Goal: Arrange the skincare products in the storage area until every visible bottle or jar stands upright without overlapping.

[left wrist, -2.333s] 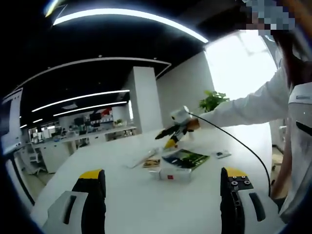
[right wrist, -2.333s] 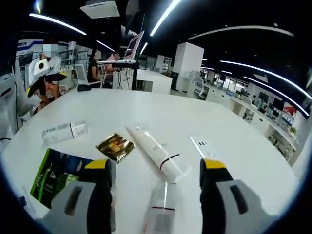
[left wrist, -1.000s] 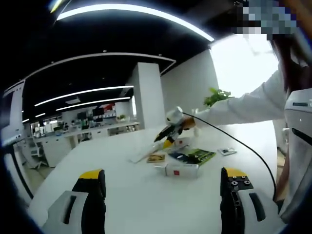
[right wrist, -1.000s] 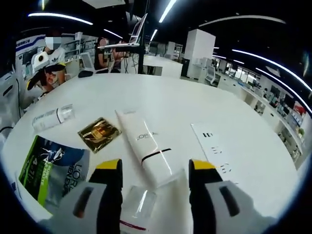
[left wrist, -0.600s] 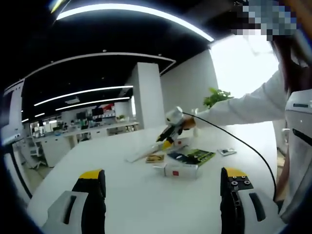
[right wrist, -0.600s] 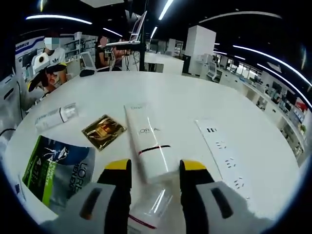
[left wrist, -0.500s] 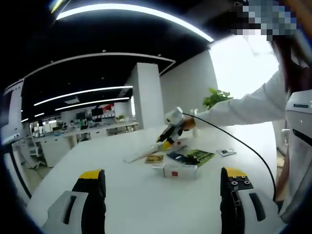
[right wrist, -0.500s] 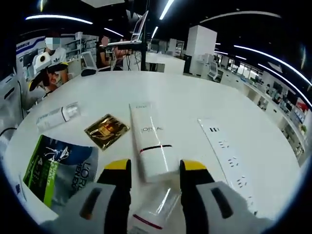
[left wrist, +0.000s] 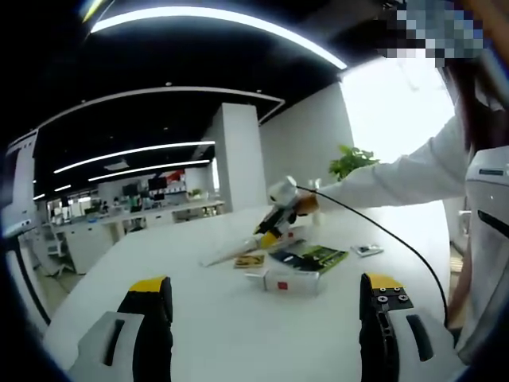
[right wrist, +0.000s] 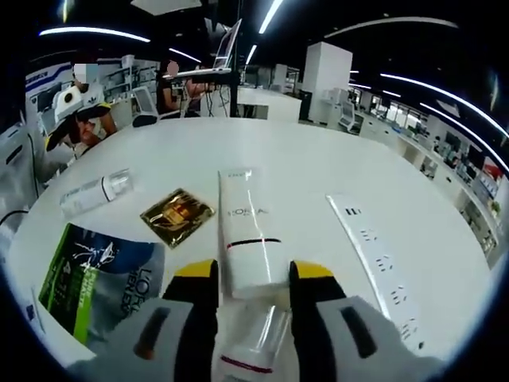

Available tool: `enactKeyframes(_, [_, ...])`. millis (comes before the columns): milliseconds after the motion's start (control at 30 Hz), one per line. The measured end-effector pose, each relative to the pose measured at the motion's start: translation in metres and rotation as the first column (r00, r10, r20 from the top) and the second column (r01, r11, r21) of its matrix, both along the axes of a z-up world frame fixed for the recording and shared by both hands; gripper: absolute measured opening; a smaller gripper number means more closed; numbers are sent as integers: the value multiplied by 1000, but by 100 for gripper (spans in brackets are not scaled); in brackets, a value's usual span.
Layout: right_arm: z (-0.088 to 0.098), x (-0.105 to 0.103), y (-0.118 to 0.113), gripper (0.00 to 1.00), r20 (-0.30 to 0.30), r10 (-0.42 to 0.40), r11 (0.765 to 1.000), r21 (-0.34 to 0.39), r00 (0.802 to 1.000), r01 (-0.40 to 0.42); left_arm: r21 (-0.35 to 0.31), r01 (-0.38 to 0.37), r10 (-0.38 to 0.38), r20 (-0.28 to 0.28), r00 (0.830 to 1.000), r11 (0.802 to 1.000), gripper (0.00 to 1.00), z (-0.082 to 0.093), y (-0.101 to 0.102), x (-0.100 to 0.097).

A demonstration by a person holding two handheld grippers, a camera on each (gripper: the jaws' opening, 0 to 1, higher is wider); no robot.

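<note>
The right gripper [right wrist: 253,280] has its yellow-tipped jaws drawn in on the near, cap end of a white tube [right wrist: 248,231] that lies flat on the white table [right wrist: 318,171], its crimped end pointing away to the far side; a clear cap [right wrist: 258,338] shows low between the jaws, and the pads look pressed to the tube's sides, though the exact contact is partly hidden; in the left gripper view the same gripper [left wrist: 272,228] stands at the far side of the table with the tube [left wrist: 223,254] running out to its left

The left gripper [left wrist: 266,290] hovers over bare table with jaws wide apart and nothing between them

To the left of the tube lie a gold sachet [right wrist: 178,216], touching nothing, then a green-and-blue sachet [right wrist: 99,282] nearer, and a small clear bottle [right wrist: 97,192] on its side farther left; a white power strip [right wrist: 380,267] lies to the right of the tube, well apart from it; a white box [left wrist: 284,280] with a red mark lies nearest the left gripper

The tube is probably light, soft-walled and glossy, so a squeeze at mid-body would buckle it or let it slide; the stiff shoulder just behind the cap is the better hold; stood up, it would rest on the flat cap, and I judge it tippy; the small bottle seems rigid and light, likely to roll, best taken across its body
</note>
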State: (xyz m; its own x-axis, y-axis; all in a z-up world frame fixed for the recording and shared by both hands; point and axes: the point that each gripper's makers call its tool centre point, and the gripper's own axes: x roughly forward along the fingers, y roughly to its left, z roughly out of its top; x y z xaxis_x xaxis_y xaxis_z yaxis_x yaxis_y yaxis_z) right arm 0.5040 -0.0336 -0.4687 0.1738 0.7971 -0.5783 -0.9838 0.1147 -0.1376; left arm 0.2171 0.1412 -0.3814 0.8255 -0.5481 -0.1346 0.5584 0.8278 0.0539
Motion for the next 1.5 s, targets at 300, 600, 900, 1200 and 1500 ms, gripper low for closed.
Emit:
enactKeyframes(300, [0, -3, 1, 27, -24, -65, 998, 0, 998, 65, -9, 11, -11, 4, 1000, 1000, 100, 2, -2, -1])
enactKeyframes(600, [0, -5, 0, 26, -10, -102, 994, -37, 995, 101, -30, 30, -30, 5, 1000, 999, 100, 4, -7, -4])
enactKeyframes(900, [1, -6, -2, 26, -11, -114, 992, -49, 993, 113, -144, 96, -98, -8, 995, 985, 100, 14, -21, -3])
enactKeyframes(1200, [1, -10, -3, 26, -1, -116, 992, -59, 993, 116, -443, 164, -240, -120, 963, 882, 100, 32, -42, 1])
enactKeyframes(1500, [1, -11, -4, 26, 2, -119, 991, -66, 993, 119, -769, 75, -331, -183, 926, 635, 100, 52, -46, 18])
